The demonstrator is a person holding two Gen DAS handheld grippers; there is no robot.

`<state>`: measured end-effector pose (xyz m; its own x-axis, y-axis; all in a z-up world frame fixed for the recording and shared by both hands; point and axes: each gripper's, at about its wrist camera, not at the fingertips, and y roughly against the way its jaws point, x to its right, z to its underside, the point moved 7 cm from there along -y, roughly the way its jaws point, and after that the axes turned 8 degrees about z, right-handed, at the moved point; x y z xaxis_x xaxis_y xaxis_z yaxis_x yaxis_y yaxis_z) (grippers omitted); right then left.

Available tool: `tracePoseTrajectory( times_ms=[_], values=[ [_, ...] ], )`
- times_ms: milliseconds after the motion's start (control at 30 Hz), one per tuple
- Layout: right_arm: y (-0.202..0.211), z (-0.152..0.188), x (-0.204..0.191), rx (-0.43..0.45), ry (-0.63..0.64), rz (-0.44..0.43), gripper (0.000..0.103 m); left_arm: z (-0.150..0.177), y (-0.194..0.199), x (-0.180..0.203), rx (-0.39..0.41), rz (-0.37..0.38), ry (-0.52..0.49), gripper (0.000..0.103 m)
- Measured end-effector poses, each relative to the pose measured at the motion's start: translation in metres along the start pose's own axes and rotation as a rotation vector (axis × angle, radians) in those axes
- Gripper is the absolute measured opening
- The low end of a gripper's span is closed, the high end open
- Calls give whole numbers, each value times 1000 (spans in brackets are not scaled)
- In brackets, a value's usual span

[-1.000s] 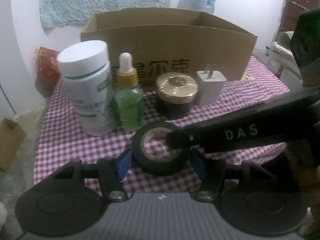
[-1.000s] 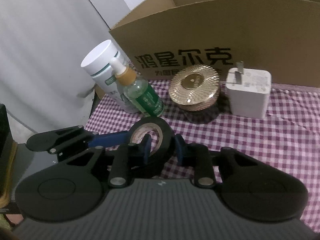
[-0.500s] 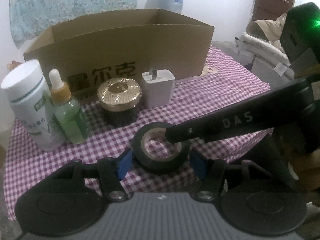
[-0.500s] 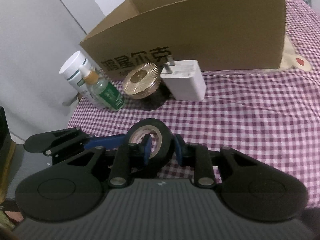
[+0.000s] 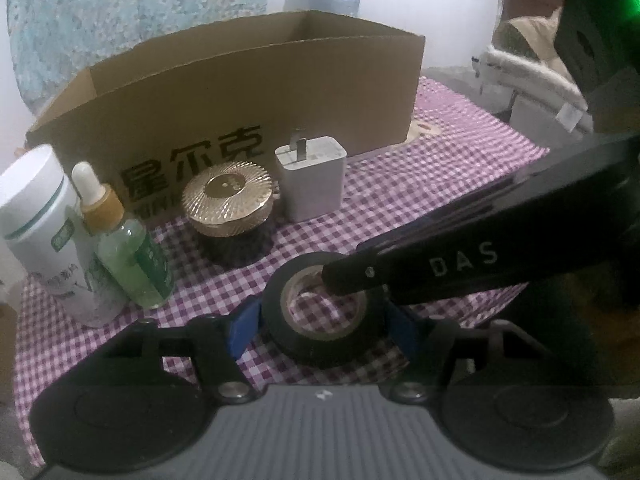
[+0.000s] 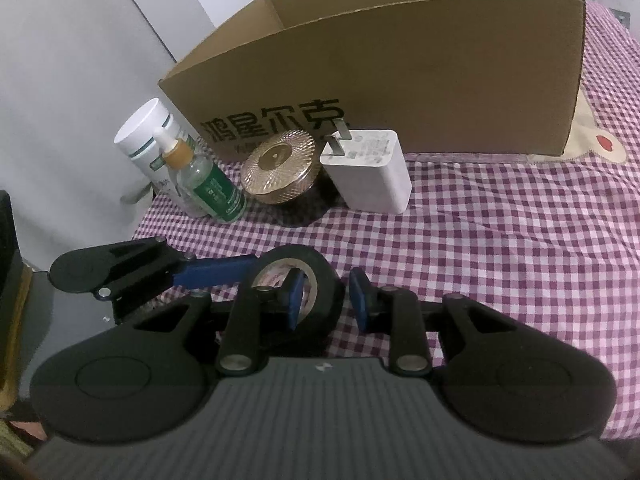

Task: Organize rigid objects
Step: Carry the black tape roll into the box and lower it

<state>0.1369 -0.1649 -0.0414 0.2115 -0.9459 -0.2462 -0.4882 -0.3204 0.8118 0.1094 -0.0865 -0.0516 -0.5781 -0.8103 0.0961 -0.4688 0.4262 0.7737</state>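
Observation:
A black tape roll (image 5: 320, 312) lies flat in the left wrist view, held above the checked cloth. My left gripper (image 5: 322, 322) is shut on the roll, its blue pads on both outer sides. In the right wrist view the tape roll (image 6: 316, 292) sits between the fingers of my right gripper (image 6: 326, 296). One right finger is inside the hole. The other pad stands apart from the roll's outer wall, so the right gripper is open. An open cardboard box (image 6: 400, 80) stands behind.
A row in front of the box (image 5: 240, 92): a white bottle (image 5: 44, 232), a green dropper bottle (image 5: 128, 252), a gold-lidded jar (image 5: 228, 204) and a white charger plug (image 5: 312, 176). The checked cloth (image 6: 520, 232) extends to the right. A white wall is at the left.
Both grippers with the tape roll have risen and drawn back to the right of the row. The right gripper's fingers have spread, so its outer pad now stands off the roll.

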Motion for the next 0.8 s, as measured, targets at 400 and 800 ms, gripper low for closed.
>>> tracePoseTrajectory(
  times_ms=[400,800],
  values=[
    [0,1,-6,12,46,11,21,-3,2,2,13,-8,32,68],
    [37,-16,-20,107,68,4,20,-31,47,12,148,-68,-22,68]
  ],
)
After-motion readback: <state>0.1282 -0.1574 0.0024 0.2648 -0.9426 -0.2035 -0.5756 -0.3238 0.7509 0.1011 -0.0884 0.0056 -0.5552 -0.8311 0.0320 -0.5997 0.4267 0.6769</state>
